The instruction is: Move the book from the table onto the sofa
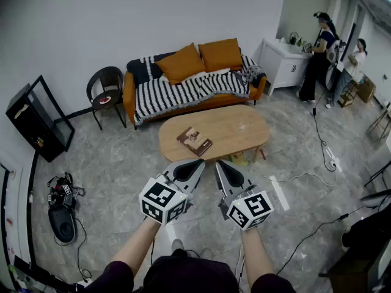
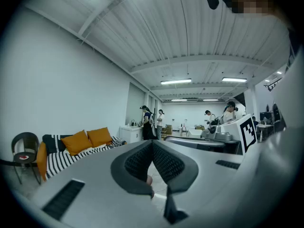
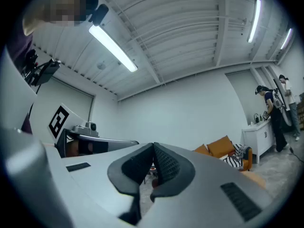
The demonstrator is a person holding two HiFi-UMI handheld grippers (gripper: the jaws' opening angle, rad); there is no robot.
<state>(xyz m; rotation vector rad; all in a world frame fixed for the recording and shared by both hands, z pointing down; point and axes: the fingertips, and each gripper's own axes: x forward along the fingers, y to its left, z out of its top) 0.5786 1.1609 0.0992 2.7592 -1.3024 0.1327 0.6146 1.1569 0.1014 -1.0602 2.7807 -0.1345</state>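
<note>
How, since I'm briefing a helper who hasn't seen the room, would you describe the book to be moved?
Find the orange sofa with the striped throw by the white wall; before it stands an oval wooden table. The book lies flat near the table's left end, the only dark brown rectangle on its pale top.
</note>
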